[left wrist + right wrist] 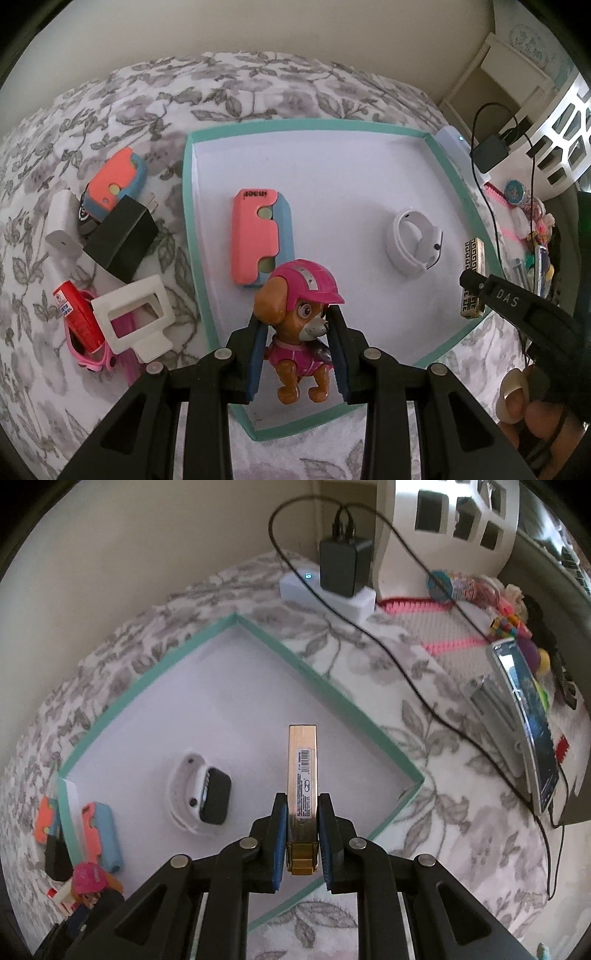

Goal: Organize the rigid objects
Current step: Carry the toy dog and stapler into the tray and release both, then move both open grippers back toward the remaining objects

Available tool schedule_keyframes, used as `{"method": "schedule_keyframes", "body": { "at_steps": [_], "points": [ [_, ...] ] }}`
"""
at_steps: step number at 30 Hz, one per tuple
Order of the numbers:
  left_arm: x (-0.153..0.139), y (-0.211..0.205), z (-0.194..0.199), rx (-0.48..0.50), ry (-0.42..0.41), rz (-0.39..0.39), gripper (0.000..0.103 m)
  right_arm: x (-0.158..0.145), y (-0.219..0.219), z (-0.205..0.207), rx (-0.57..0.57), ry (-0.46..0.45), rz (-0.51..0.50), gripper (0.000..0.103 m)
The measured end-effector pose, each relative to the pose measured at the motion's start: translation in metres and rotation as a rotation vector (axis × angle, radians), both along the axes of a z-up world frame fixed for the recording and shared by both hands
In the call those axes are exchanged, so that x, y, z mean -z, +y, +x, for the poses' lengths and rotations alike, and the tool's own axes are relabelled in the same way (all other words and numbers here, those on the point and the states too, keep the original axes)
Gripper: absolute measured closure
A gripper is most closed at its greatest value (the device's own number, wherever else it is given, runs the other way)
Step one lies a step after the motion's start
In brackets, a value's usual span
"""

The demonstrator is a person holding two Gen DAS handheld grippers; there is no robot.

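Closest to the left wrist camera, the left gripper is clamped on a toy puppy in a pink helmet, its blue pads pressing the figure's sides above the near edge of the teal-rimmed tray. Inside the tray, a coral and blue case lies near the left rim and a white smartwatch sits toward the right rim. The right gripper is closed on a slim gold box, which juts forward over the tray's near right corner. Outside the left rim, on the floral bedspread, lie a second coral and blue case, a black charger, a white charger, a white frame and a red tube.
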State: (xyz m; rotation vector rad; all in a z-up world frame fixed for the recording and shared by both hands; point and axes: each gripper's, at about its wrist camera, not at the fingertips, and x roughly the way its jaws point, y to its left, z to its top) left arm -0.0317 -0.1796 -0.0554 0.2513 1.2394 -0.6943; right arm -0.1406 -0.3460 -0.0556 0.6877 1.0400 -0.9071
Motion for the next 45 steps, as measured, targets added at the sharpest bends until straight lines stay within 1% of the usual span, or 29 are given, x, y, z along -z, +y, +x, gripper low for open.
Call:
{"method": "schedule_keyframes", "body": {
  "at_steps": [7, 11, 16, 23, 25, 26, 27, 28, 31, 34, 40, 45],
  "points": [
    [0.009, 0.001, 0.001, -0.005, 0.021, 0.022, 0.07, 0.011, 0.0, 0.003, -0.009, 0.018, 0.043, 0.086],
    [0.009, -0.001, -0.002, 0.007, 0.011, 0.034, 0.069, 0.017, 0.0, 0.003, -0.014, 0.03, 0.065, 0.086],
    [0.011, -0.003, -0.005, 0.013, 0.01, 0.041, 0.069, 0.018, 0.002, 0.003, -0.017, 0.034, 0.066, 0.086],
    [0.016, -0.009, -0.002, 0.021, 0.031, 0.048, 0.069, 0.015, -0.001, 0.004, -0.012, 0.036, 0.065, 0.085],
    [0.016, -0.011, -0.001, 0.021, 0.041, 0.041, 0.063, 0.013, 0.0, 0.005, -0.012, 0.041, 0.052, 0.081],
    [0.015, -0.011, -0.001, 0.02, 0.044, 0.035, 0.056, 0.011, 0.0, 0.005, -0.014, 0.04, 0.046, 0.079],
    [0.014, -0.011, -0.001, 0.022, 0.044, 0.03, 0.054, 0.009, 0.0, 0.006, -0.016, 0.034, 0.042, 0.074],
    [0.013, -0.012, -0.002, 0.025, 0.042, 0.027, 0.054, 0.006, 0.0, 0.006, -0.017, 0.029, 0.037, 0.071],
    [0.007, -0.013, -0.005, 0.031, 0.031, 0.015, 0.054, -0.002, 0.002, 0.008, -0.027, 0.02, 0.008, 0.07],
    [-0.001, -0.01, -0.003, 0.021, 0.026, -0.011, 0.054, -0.012, 0.005, 0.011, -0.045, 0.021, -0.044, 0.07],
    [-0.02, 0.002, 0.006, -0.025, -0.01, -0.059, 0.054, -0.038, 0.017, 0.018, -0.092, -0.02, -0.139, 0.07],
    [-0.031, 0.021, 0.016, -0.075, -0.043, -0.073, 0.054, -0.053, 0.028, 0.022, -0.13, -0.058, -0.187, 0.07]
  ]
}}
